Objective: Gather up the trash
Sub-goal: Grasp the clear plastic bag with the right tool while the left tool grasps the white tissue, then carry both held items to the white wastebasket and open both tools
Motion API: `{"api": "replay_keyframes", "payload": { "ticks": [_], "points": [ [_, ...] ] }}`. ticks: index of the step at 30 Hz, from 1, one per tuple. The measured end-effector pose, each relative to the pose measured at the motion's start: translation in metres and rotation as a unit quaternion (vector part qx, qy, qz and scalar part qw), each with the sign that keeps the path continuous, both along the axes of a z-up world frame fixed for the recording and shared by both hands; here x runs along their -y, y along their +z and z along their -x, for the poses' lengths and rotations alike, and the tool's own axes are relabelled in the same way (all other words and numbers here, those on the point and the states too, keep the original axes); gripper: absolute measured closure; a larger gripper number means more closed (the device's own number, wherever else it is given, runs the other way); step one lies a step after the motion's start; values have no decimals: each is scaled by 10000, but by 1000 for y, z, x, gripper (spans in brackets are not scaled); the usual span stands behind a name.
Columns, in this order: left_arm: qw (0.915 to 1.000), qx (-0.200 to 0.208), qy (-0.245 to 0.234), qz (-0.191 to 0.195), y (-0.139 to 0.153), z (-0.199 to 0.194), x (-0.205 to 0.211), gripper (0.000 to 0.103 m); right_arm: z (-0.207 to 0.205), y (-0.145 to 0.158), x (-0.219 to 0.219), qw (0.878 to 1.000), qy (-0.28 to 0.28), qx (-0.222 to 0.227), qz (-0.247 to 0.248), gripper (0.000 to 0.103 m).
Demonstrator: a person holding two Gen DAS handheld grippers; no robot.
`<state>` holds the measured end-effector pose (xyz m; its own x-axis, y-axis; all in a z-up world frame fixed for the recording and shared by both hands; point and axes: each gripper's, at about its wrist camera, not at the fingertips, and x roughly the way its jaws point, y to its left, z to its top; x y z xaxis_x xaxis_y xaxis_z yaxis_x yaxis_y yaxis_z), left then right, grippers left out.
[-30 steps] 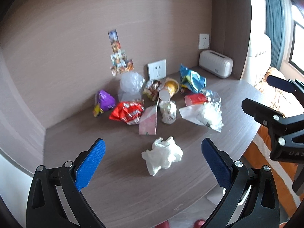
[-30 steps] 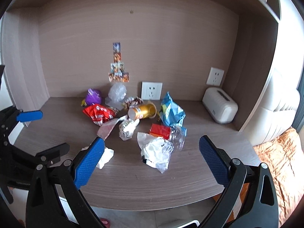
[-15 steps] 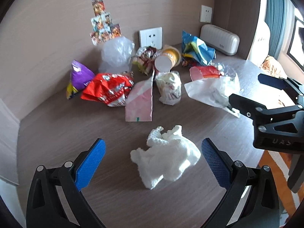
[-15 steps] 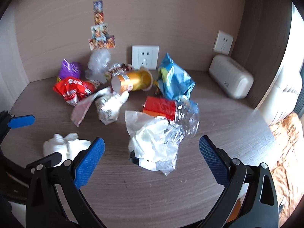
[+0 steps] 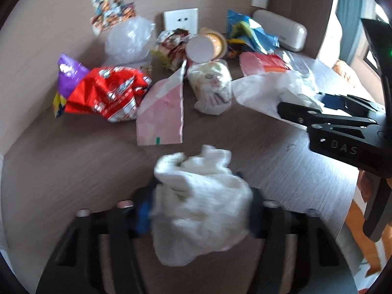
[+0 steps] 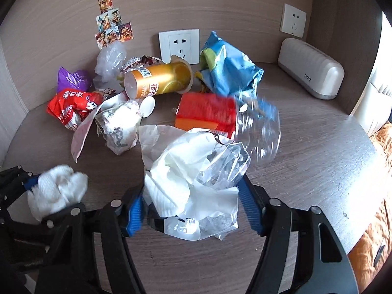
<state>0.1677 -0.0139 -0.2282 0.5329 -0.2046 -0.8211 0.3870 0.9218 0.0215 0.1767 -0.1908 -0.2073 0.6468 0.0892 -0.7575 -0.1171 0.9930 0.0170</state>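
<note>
My left gripper (image 5: 196, 216) is shut on a crumpled white tissue (image 5: 198, 201) at the front of the wooden desk; it also shows in the right wrist view (image 6: 57, 191). My right gripper (image 6: 191, 208) has its blue pads pressed against both sides of a bundle of white paper and clear plastic bag (image 6: 193, 176). Behind lie a red wrapper (image 6: 71, 106), a purple packet (image 6: 73, 79), a yellow cup on its side (image 6: 159, 79), a blue chip bag (image 6: 227, 67), a red box (image 6: 205, 114) and a pink paper bag (image 5: 163, 112).
A white device (image 6: 311, 74) stands at the back right by the side wall. A wall socket (image 6: 178, 45) and stickers (image 6: 111, 22) are on the back wall. A clear bag (image 6: 109, 60) sits at the back. The desk edge (image 6: 367, 171) curves on the right.
Both grippers moved forward and closed. The left one took hold of the white tissue; the right one closed around the paper and plastic bundle.
</note>
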Motion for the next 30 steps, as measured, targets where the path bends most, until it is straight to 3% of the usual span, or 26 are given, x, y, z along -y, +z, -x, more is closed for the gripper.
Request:
{"api": "replay_keyframes", "payload": {
  "ticks": [3, 7, 15, 19, 25, 30],
  "points": [
    [10000, 33, -78, 30, 1, 1, 2, 76, 1, 3, -4, 9999, 93, 46, 71, 54],
    [9999, 116, -102, 63, 8, 5, 1, 81, 6, 9, -9, 9998, 146, 109, 63, 65],
    [9981, 550, -255, 129, 54, 18, -3, 81, 36, 55, -19, 9987, 41, 507, 100, 66],
    [9950, 803, -544, 250, 79, 26, 8, 81, 60, 85, -13, 9963, -270, 790, 190, 66],
    [9844, 995, -1356, 515, 101, 48, 54, 81, 111, 119, 20, 9876, -1085, 1083, 327, 66],
    [9717, 1005, -2032, 658, 99, 81, 111, 81, 162, 122, 61, 9766, -1781, 1094, 502, 66]
  ]
}}
